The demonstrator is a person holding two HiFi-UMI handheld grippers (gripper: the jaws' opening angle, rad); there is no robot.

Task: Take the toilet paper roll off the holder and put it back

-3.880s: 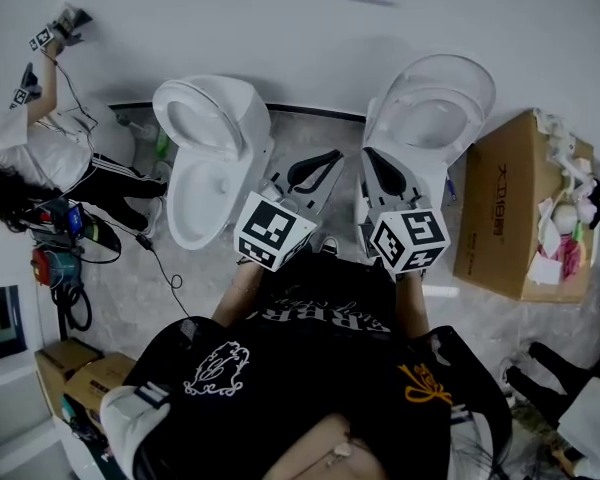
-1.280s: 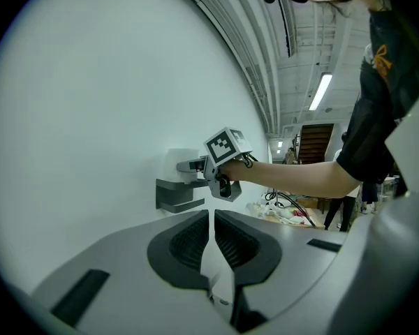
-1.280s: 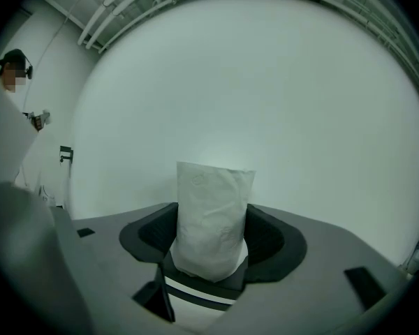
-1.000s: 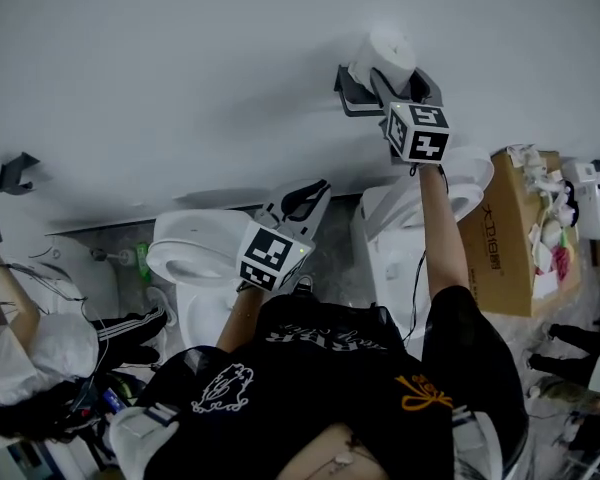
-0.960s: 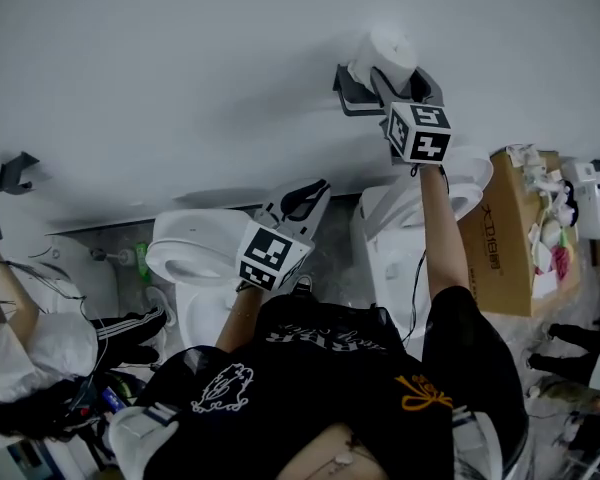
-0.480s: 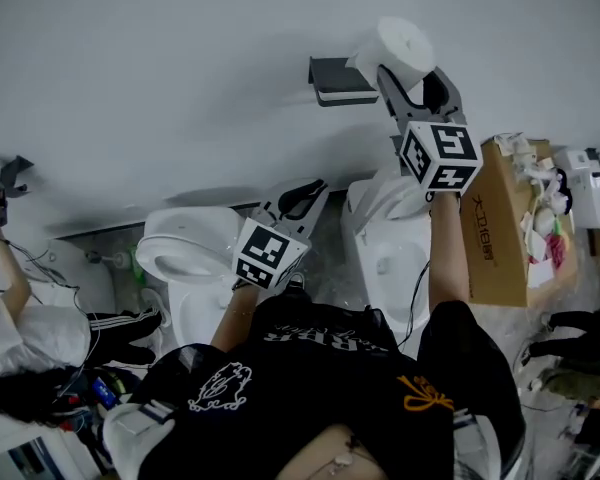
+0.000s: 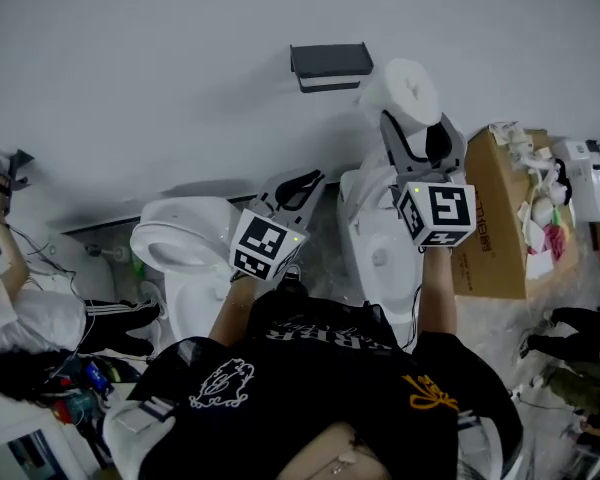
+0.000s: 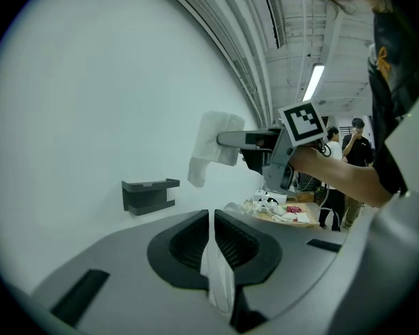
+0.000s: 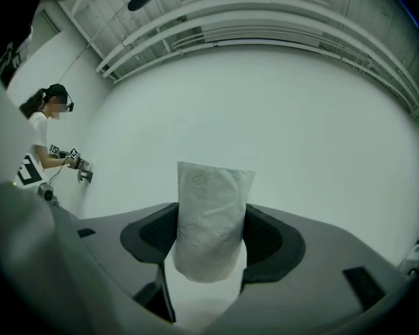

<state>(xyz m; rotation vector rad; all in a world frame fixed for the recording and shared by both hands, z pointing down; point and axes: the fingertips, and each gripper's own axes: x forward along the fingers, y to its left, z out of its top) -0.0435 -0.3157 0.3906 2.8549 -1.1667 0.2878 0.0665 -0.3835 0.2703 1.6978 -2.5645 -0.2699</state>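
White wall bears the empty holder (image 7: 330,61) while the right gripper (image 7: 421,130) clamps the toilet paper roll (image 7: 405,90) clear beside it for remounting, left gripper (image 7: 302,185) pinching a paper scrap (image 8: 216,281).

Head view. White wall (image 7: 130,68) from 9 to 3 o'clock. Two white toilets: one (image 7: 180,258) at 9 o'clock of centre, one (image 7: 375,238) at 3 o'clock. Cardboard box (image 7: 495,228) farther out at 3 o'clock; second person (image 7: 25,313) at 8 o'clock.
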